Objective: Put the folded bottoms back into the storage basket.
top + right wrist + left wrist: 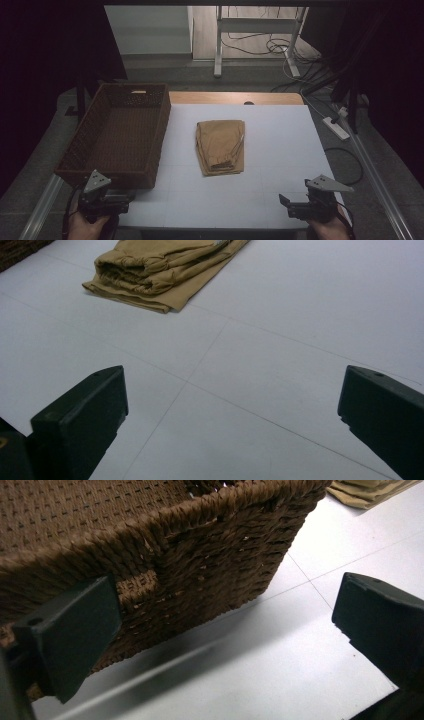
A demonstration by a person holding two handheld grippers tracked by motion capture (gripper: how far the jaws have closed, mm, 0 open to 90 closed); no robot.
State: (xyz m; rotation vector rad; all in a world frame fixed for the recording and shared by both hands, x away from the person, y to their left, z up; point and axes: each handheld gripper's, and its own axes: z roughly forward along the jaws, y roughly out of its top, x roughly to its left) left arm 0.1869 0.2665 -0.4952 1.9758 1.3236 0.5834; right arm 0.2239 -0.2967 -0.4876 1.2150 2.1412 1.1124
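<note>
A folded tan cloth garment [220,147], perhaps trousers, lies flat at the middle of the white table [280,150]. A brown woven wicker basket [117,132] sits along the left edge. The left gripper [121,199] at the near-left corner and the right gripper [286,204] at the near-right corner both gape wide, holding nothing.

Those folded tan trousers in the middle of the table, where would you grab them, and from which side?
Probably at the near end of the folded tan trousers, coming from the person's side. There the gathered waistband layers stack into a thick, raised edge, seen in the right gripper view, giving the jaws something to close on. The open right gripper faces that end. Elsewhere the cloth lies flat on the table.
</note>
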